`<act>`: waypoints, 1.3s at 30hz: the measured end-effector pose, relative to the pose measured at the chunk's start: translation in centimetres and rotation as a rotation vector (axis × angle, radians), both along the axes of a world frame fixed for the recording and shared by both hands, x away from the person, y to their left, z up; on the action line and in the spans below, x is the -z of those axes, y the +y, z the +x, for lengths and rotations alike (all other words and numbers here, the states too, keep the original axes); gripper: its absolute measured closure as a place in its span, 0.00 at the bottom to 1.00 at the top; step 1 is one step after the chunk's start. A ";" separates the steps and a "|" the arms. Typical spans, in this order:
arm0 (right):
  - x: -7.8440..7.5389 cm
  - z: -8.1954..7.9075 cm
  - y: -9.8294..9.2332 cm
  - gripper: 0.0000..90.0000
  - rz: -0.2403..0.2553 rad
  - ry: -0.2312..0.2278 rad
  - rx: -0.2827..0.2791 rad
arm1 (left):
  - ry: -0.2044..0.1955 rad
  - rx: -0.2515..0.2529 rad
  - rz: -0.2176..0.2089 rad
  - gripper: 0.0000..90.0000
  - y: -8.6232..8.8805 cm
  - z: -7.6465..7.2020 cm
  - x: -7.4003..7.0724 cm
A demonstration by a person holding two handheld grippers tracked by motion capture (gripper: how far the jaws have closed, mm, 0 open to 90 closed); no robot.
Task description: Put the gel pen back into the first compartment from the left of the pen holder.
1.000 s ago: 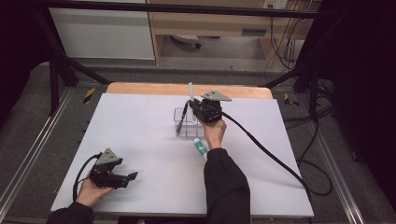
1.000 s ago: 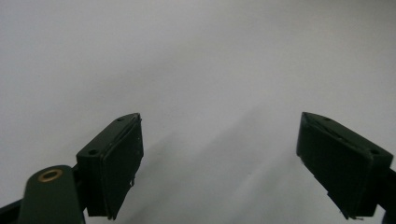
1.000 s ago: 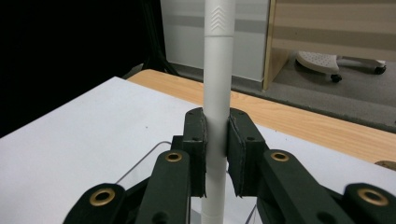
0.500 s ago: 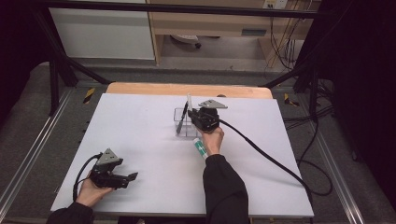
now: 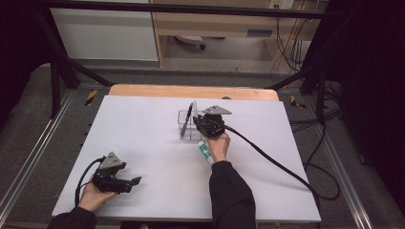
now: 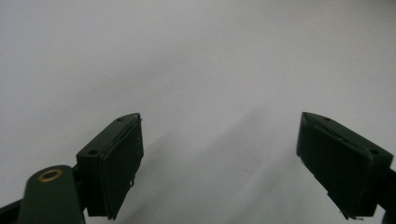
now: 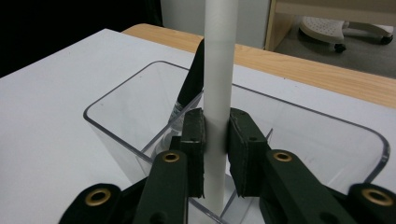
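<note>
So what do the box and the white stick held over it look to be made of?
The box looks like clear hard plastic, probably acrylic: see-through walls, glossy, with bright rounded rim edges. The white stick between the right gripper's pads is a smooth matte cylinder, likely plastic; its look leaves coated paper open too. A black item leaning inside is too hidden to judge.
</note>
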State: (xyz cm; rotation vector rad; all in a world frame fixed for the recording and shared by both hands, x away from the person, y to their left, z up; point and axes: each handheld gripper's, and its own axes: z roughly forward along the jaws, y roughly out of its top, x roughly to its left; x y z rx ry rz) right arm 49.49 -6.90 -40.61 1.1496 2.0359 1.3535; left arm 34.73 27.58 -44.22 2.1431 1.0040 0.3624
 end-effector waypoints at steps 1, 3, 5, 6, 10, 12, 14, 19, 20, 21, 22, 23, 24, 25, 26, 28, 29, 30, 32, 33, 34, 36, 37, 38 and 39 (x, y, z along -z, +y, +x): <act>-0.1 -0.1 0.0 0.82 -0.002 -0.006 -0.001 | 0.000 0.000 0.000 0.16 0.0 0.0 0.0; -0.5 -0.3 -0.2 0.79 -0.004 -0.015 -0.004 | 0.000 0.000 0.000 0.16 0.0 0.0 0.0; -1.1 -0.6 -0.4 0.75 -0.005 -0.032 -0.007 | -0.001 0.000 -0.001 0.16 0.0 0.0 0.0; -1.4 -0.8 -0.5 0.73 0.001 -0.034 -0.012 | -0.001 0.000 -0.002 0.16 0.0 0.0 0.0; -2.8 -1.8 -1.1 0.57 -0.001 -0.051 -0.034 | -0.001 0.000 -0.002 0.16 0.0 0.0 0.0; -3.5 -2.2 -1.4 0.48 -0.005 -0.041 -0.044 | -0.001 -0.001 -0.001 0.16 0.0 0.0 -0.1; -4.1 -2.7 -1.8 0.39 -0.008 -0.023 -0.059 | 0.000 -0.003 -0.002 0.16 0.0 0.0 0.0; -4.8 -3.8 -2.7 0.16 -0.033 0.037 -0.096 | -0.001 -0.002 0.000 0.16 0.0 0.0 -0.1; -4.8 -4.1 -2.8 0.12 -0.046 0.047 -0.101 | -0.002 0.000 0.001 0.16 0.0 0.0 -0.1; -4.7 -4.3 -2.9 0.09 -0.063 0.056 -0.105 | -0.002 0.000 0.001 0.16 0.0 0.0 -0.1; -4.6 -4.5 -3.0 0.07 -0.080 0.065 -0.106 | -0.002 0.000 0.001 0.16 0.0 0.0 -0.1; -4.5 -4.8 -3.1 0.07 -0.094 0.071 -0.104 | -0.001 0.000 0.002 0.16 0.0 0.0 -0.1; -4.4 -5.1 -3.1 0.06 -0.109 0.073 -0.104 | -0.001 -0.001 0.002 0.16 0.0 0.0 -0.1; -4.2 -5.4 -3.2 0.06 -0.117 0.077 -0.100 | 0.000 -0.001 0.002 0.16 0.0 0.0 -0.1; -4.0 -5.7 -3.3 0.06 -0.129 0.084 -0.100 | 0.000 -0.002 0.003 0.16 0.0 0.0 0.0; -3.5 -6.1 -3.4 0.05 -0.150 0.107 -0.099 | 0.000 -0.001 0.002 0.16 -0.1 0.0 -0.1; -3.2 -6.4 -3.4 0.05 -0.159 0.119 -0.099 | -0.001 -0.001 0.002 0.16 -0.1 0.0 -0.1; -2.9 -6.6 -3.5 0.06 -0.163 0.128 -0.097 | -0.002 0.000 0.002 0.16 -0.1 0.0 -0.1; -2.2 -7.1 -3.6 0.08 -0.166 0.148 -0.096 | -0.001 -0.001 0.002 0.16 -0.1 0.0 -0.1; -1.8 -7.3 -3.7 0.09 -0.168 0.158 -0.097 | -0.001 0.000 0.002 0.16 -0.1 0.0 -0.1; -1.3 -7.5 -3.7 0.11 -0.170 0.172 -0.096 | -0.001 -0.001 0.002 0.16 -0.1 0.0 -0.1; -0.4 -7.7 -3.8 0.14 -0.182 0.200 -0.092 | -0.001 -0.001 0.003 0.16 -0.1 -0.1 -0.1; 0.0 -7.8 -3.9 0.16 -0.185 0.210 -0.089 | -0.001 -0.001 0.003 0.16 -0.1 -0.1 -0.1; 0.5 -7.9 -3.9 0.18 -0.188 0.221 -0.084 | -0.001 0.000 0.003 0.16 -0.1 -0.1 -0.1; 0.9 -7.9 -4.0 0.19 -0.190 0.232 -0.081 | -0.001 -0.001 0.003 0.16 -0.1 -0.1 -0.1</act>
